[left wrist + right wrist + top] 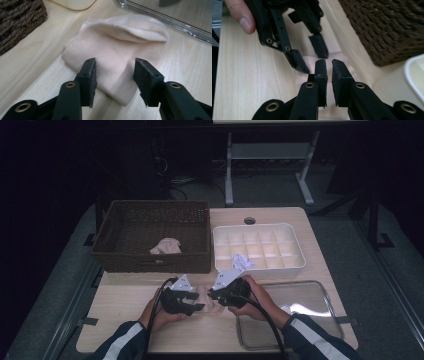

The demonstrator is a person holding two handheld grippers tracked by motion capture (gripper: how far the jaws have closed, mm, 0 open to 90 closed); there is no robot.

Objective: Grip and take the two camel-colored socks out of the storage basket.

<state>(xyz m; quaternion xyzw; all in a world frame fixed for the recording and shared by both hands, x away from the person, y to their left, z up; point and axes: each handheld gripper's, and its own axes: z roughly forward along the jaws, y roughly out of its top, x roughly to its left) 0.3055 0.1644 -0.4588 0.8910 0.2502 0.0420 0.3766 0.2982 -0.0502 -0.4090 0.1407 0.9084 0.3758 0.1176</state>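
Two grippers meet over a pale pink folded cloth (117, 57) lying flat on the tabletop (125, 320), between the wicker basket (150, 262) and the clear tray (320, 295). From above the cloth is barely visible between the hands; the left gripper view lays it out plainly, a soft fold with a raised rounded flap at its far end and a near corner reaching between the two black fingers (88, 75). The left gripper (115, 75) stands half open, astride that corner without pressing it. In the right gripper view, the right gripper (329, 72) has its fingers nearly together with a thin gap; whether cloth is pinched there I cannot tell. The high view alone takes in the white compartment box (295, 245) with a crumpled white piece at its near edge, and another pink cloth inside the basket. The cloth's long axis runs from the left gripper away toward the tray.
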